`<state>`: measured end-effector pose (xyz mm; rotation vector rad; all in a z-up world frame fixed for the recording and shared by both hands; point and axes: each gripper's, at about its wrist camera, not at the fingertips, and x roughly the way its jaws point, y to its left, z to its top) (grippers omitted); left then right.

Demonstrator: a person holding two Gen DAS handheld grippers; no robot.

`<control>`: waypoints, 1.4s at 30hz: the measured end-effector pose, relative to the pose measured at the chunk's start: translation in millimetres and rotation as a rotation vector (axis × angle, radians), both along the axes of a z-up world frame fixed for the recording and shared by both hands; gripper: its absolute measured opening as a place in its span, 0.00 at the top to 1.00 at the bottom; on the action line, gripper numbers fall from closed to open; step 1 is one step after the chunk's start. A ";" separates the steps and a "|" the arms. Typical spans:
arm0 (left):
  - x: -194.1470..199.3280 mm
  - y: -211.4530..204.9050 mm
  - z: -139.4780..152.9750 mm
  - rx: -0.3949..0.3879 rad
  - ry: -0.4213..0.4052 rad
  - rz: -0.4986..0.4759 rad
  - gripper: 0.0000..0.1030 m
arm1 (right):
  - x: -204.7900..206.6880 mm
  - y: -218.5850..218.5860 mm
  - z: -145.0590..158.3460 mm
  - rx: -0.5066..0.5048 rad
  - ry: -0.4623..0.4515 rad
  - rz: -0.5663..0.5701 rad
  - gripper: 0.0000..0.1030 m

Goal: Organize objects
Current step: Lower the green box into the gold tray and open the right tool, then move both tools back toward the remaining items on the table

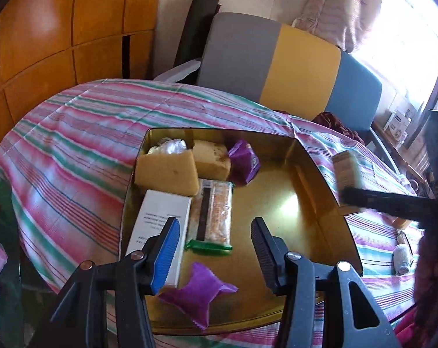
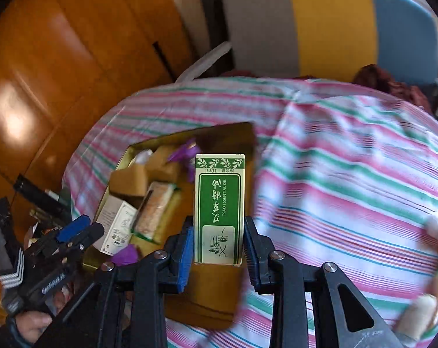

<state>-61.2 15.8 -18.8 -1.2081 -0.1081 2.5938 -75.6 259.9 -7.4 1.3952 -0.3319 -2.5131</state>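
A gold tin tray [image 1: 279, 203] lies on the striped cloth. It holds two yellow sponge-like blocks [image 1: 166, 174], a white box [image 1: 160, 217], a wrapped snack bar [image 1: 213, 214] and purple packets [image 1: 243, 162]. My left gripper [image 1: 216, 250] hovers open over the tray's near end; nothing is between its fingers, and a purple packet [image 1: 200, 293] lies below them. My right gripper [image 2: 219, 252] is shut on a green and white essential-oil box [image 2: 219, 203], upright over the tray's right side. That box [image 1: 346, 171] shows blurred at the tray's right rim in the left wrist view.
The pink, green and white striped cloth [image 2: 349, 174] covers a rounded surface. A grey, yellow and blue chair back [image 1: 291, 63] stands behind it, with wooden cabinets [image 1: 59, 43] on the left. Small pale rolls [image 1: 403, 256] lie on the cloth to the right. A dark red cloth [image 1: 340, 124] sits by the chair.
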 end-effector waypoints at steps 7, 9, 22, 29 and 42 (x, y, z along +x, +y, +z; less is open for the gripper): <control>-0.7 -25.2 1.4 0.035 0.003 0.052 0.50 | -43.0 -52.5 -42.1 0.063 -0.105 0.053 0.69; -2.4 -32.8 0.8 0.034 0.001 0.072 0.50 | -54.7 -64.0 -54.7 0.084 -0.138 0.064 0.69; -4.1 -41.5 -7.2 0.044 -0.029 0.100 0.50 | -77.0 -83.9 -66.2 0.038 -0.131 0.057 0.36; 1.1 -32.0 -3.2 0.030 -0.016 0.079 0.50 | -48.8 -67.6 -50.0 0.051 -0.072 0.029 0.31; 20.2 2.6 3.8 -0.008 0.008 -0.016 0.50 | 15.0 9.0 -12.6 0.065 0.067 -0.099 0.20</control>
